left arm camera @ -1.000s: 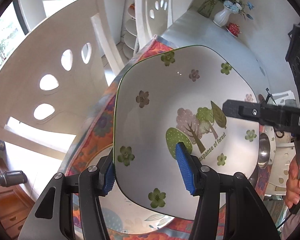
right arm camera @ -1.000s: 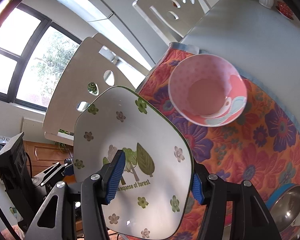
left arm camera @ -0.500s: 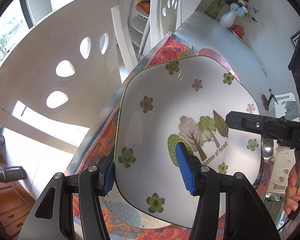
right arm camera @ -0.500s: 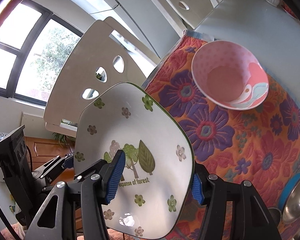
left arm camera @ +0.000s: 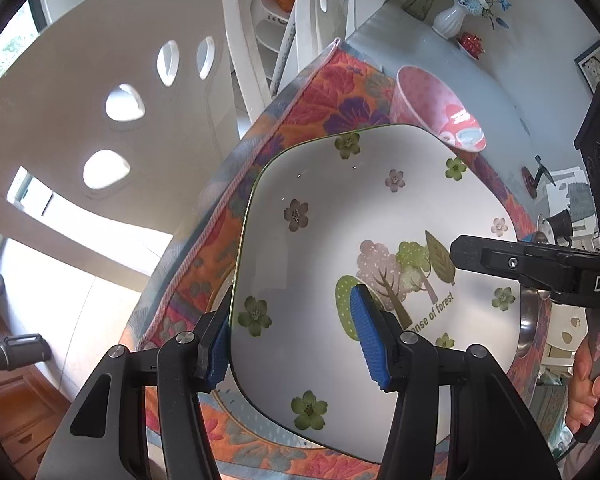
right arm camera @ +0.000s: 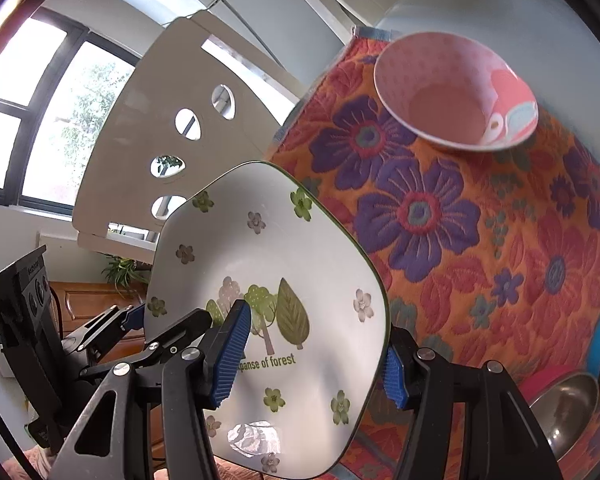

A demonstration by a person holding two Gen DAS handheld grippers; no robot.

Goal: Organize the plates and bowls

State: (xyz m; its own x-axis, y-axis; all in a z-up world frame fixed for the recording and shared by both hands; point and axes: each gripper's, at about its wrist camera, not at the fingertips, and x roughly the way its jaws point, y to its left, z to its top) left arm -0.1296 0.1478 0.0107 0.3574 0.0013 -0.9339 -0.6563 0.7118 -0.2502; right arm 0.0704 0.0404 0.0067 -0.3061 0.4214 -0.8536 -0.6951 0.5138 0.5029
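Holding one white square plate [left arm camera: 340, 240] between them, both grippers are clamped on its opposite edges. The left gripper [left arm camera: 296, 336] grips the plate's rim at about 6 o'clock in its own view, one blue pad above the plate face and one beneath. The right gripper [right arm camera: 312, 356] grips the other edge the same way. The plate, printed with trees and small flowers, is tilted above an orange floral placemat [right arm camera: 480, 240]. A pink bowl [right arm camera: 456, 92] sits on the mat at 1 o'clock in the right view. Steel bowls [right arm camera: 568, 408] lie at 4 o'clock. White chairs [left arm camera: 100, 92] stand beside the table.
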